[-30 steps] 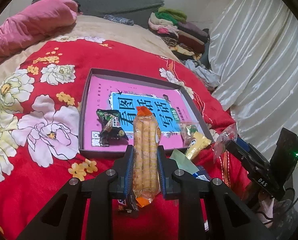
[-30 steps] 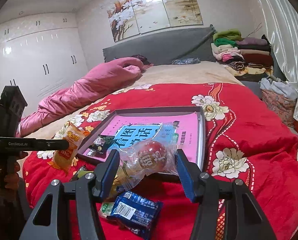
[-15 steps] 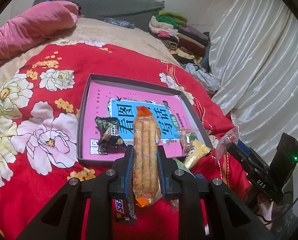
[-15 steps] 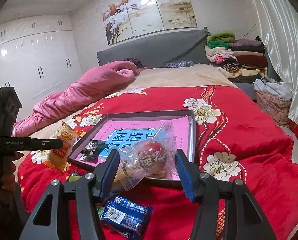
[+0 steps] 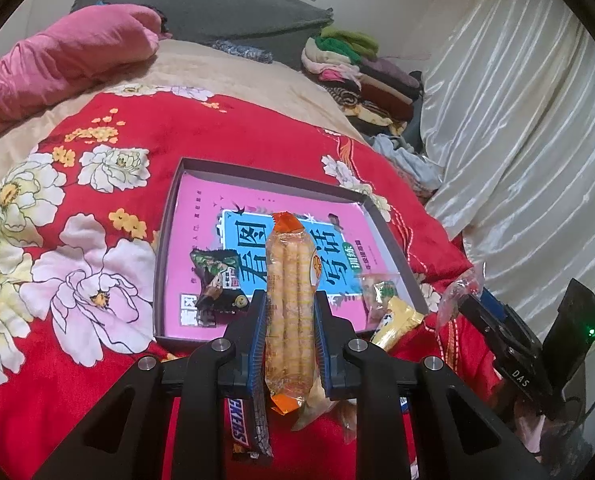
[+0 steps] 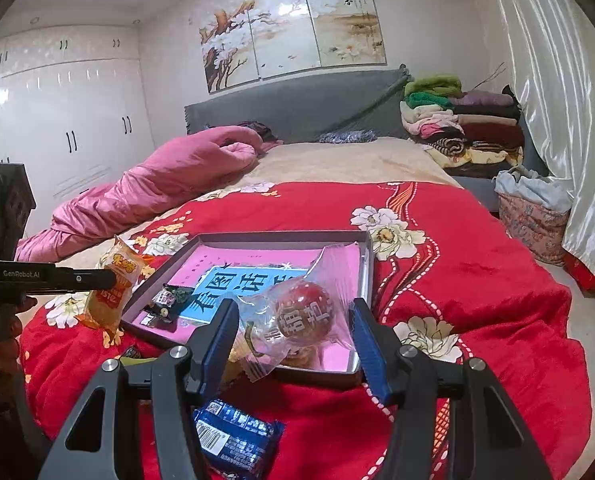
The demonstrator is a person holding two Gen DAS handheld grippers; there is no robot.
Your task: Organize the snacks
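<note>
Since a second ago both grippers have risen a little, so the grey tray (image 5: 165, 240) sits lower in each view and more of the red floral bedspread (image 5: 237, 132) shows beyond it; the snacks in hand are unchanged. The left gripper (image 5: 290, 340) is clenched on an orange-ended pack of wafer sticks (image 5: 289, 300), held upright above the tray's near edge; its printing is too blurred to read. Below it lies a bar whose visible letters read "KERS" (image 5: 243, 424), the start cut off behind a finger. The right gripper (image 6: 293, 344) carries a clear-wrapped red ball snack (image 6: 303, 310) with Chinese characters over the tray's near right corner; its fingers stand wide, apparently pinching only the wrapper's edges. The tray's pink liner bears large Chinese characters on a blue panel (image 6: 233, 286). A dark green packet (image 5: 217, 276) lies by the near left corner, a yellow packet (image 5: 397, 318) overhangs the near right. A blue barcoded packet (image 6: 233, 436) lies on the bedspread, label unreadable. The left tool reads "GenRobot.AI", the right "DAS".
</note>
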